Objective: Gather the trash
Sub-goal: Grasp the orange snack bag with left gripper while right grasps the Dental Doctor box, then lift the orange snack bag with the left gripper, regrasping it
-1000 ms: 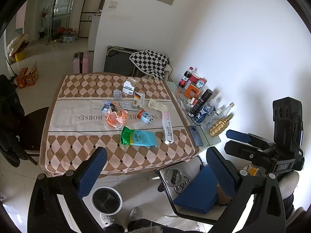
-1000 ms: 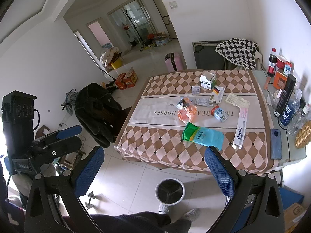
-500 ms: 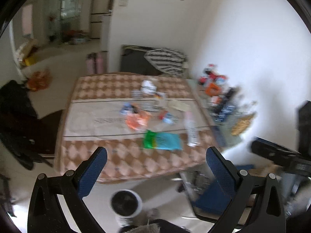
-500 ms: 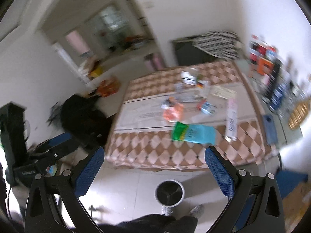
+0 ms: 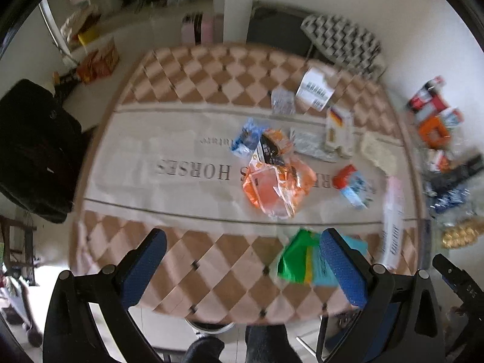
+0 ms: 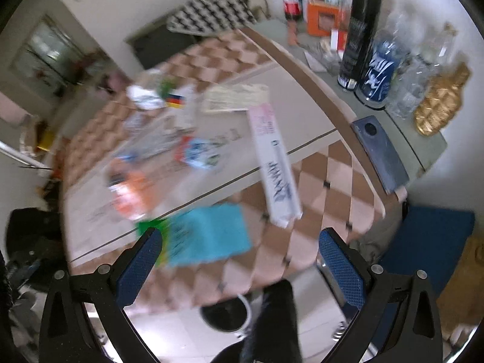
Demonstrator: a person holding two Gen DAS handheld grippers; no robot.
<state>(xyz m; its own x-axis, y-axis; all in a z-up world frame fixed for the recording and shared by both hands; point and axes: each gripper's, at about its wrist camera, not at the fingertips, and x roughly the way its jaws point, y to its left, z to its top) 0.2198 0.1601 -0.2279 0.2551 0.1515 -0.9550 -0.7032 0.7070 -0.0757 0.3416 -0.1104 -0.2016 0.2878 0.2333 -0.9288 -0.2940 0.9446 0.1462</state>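
Tongs both spread wide and empty: left tongs [image 5: 242, 260], right tongs [image 6: 240, 257], poised over the worktop [image 5: 181, 84]. Largest first: long white carton [image 6: 273, 163], stiff, probably light, best pinched mid-length; then teal-green pouch [image 6: 208, 234] at near edge, soft, likely slippery; then orange wrapper [image 5: 276, 186] mid-worktop, crinkly, grabbed by a fold.

Two wrist views, high over the table [image 5: 127, 187]
Left faces its near edge squarely; right angles across its right end; both share the green packet [image 5: 298, 260].

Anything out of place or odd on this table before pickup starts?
Yes. Wrappers and boxes are strewn across the tablecloth: a crumpled orange bag, a green-and-teal packet near the front edge, and a long white box lying askew. Both views are motion-blurred. Nothing looks spilled.
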